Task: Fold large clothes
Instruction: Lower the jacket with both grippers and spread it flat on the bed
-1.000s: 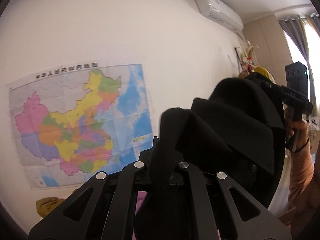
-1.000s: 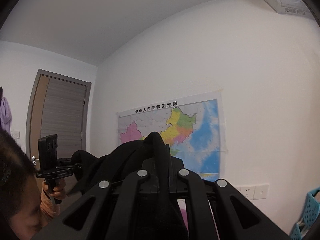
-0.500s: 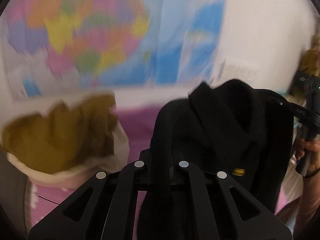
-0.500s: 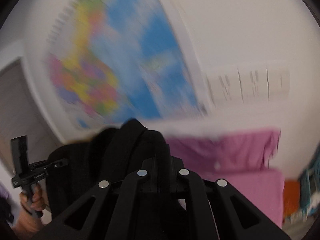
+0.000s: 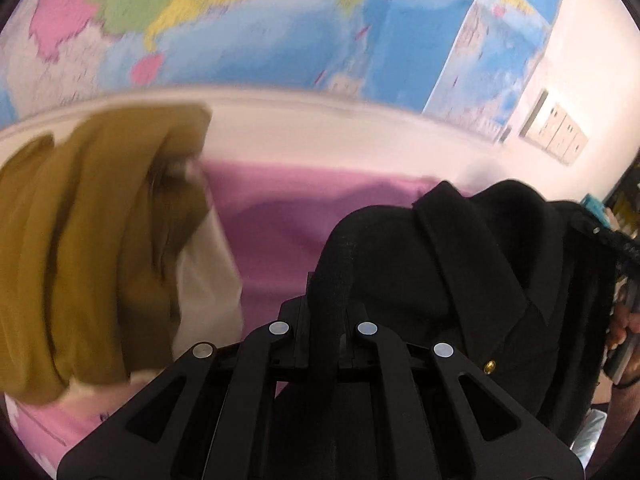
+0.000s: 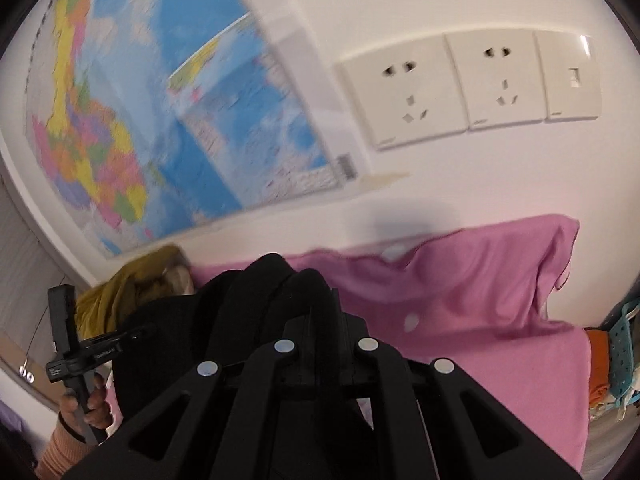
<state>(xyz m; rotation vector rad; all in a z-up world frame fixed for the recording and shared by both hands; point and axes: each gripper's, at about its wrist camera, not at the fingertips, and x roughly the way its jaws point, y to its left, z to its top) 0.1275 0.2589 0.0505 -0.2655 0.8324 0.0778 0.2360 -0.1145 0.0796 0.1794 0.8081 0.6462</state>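
Note:
A black coat (image 5: 460, 280) with a collar and a gold button hangs between my two grippers, held above a pink bed sheet (image 5: 280, 216). My left gripper (image 5: 326, 296) is shut on a fold of the black coat at one shoulder. My right gripper (image 6: 320, 316) is shut on the coat's other shoulder (image 6: 224, 320). The fingertips of both are buried in the black cloth. The left gripper also shows in the right wrist view (image 6: 76, 356), held by a hand.
An olive-yellow garment (image 5: 80, 240) lies on a white pillow at the bed's left end. The pink sheet (image 6: 480, 292) meets a white wall with a coloured map (image 6: 160, 120) and sockets (image 6: 468, 84). A teal basket (image 6: 620, 344) with orange cloth stands at the right.
Both grippers have swung down and forward with the coat, from facing the upper wall and ceiling to facing the bed. The bed and wall are much nearer.

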